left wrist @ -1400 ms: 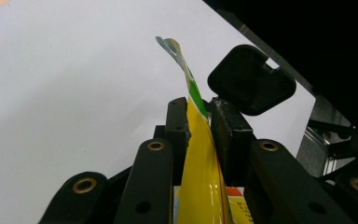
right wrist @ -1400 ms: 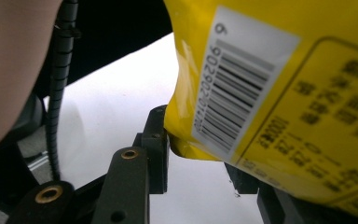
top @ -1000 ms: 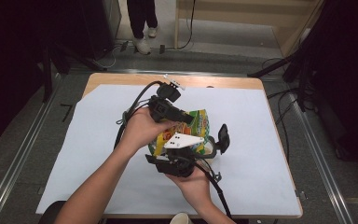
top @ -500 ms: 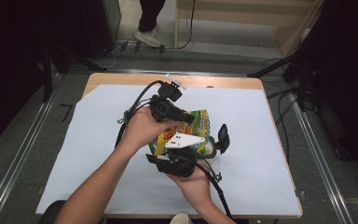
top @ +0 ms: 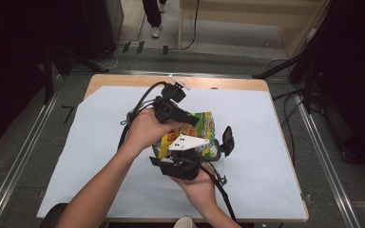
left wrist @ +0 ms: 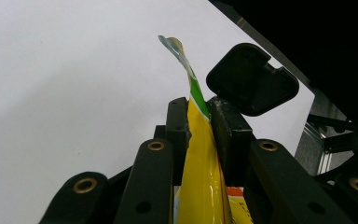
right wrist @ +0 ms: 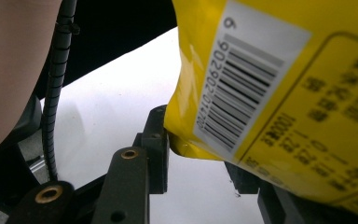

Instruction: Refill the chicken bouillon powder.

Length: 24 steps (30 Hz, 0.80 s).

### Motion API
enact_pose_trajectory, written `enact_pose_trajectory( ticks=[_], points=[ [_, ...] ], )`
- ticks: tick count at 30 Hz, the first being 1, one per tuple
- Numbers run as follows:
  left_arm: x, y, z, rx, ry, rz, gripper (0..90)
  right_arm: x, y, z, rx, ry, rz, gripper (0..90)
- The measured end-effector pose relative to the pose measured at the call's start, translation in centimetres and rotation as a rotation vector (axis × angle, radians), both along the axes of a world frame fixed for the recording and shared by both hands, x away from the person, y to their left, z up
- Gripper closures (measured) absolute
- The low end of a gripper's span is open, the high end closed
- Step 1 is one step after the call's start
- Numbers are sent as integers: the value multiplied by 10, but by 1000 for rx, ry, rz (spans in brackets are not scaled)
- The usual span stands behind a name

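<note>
White paper covers most of a wooden desk (top: 123,81) seen from above, with dark floor, metal rails and cables around it, and a person's legs and shoes (top: 155,19) stand on the floor beyond the far edge. Two forearms come in from the bottom of the high view and meet over the middle of the desk, each hand holding a black gripper with a trailing cable. Between them is a yellow and green snack bag (top: 200,124), held above the paper near the desk's centre. The left gripper (top: 192,118) comes at the bag from the far left side; the left hand (top: 147,128) wraps around its body. In the left gripper view, its two black jaws are closed on a thin yellow and green edge of the bag (left wrist: 200,154), which stands up between the pads and rises past their tips. Just beyond those tips is a rounded black pad, part of the other gripper. The right gripper (top: 221,145), topped by a pale three-cornered plate, sits on the near side of the bag, with the right hand (top: 197,183) underneath. In the right gripper view, the bag's yellow back with a white barcode label (right wrist: 247,84) fills the upper right; its lower corner sits between the jaws, touching the left pad (right wrist: 156,140), while the right pad is hidden behind the bag, so I cannot tell whether this gripper is clamped on it.
</note>
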State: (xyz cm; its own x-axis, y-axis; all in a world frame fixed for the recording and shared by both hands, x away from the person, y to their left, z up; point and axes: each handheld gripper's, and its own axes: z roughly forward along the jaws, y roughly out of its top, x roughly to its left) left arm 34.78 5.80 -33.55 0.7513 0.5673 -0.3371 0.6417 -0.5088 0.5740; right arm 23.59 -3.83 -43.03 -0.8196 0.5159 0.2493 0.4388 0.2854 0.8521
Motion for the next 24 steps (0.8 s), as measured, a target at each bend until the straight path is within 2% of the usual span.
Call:
enact_pose_trajectory(
  ticks=[2,3,7,20,21,24],
  points=[
    [1,2,0,-5,4,1,778,0,0,1,-4,-2,0,654],
    [1,3,1,-8,8,4,778,-1,0,2,-14,-17,4,653],
    [2,3,1,-9,8,8,777,-1,1,3,-15,-18,8,654],
    [0,2,1,-6,-1,7,778,0,1,2,-14,-16,5,654],
    [1,2,0,6,-1,6,778,1,2,1,-14,-8,7,654],
    [1,2,-1,4,0,7,778,2,2,0,-13,2,9,654]
  ],
)
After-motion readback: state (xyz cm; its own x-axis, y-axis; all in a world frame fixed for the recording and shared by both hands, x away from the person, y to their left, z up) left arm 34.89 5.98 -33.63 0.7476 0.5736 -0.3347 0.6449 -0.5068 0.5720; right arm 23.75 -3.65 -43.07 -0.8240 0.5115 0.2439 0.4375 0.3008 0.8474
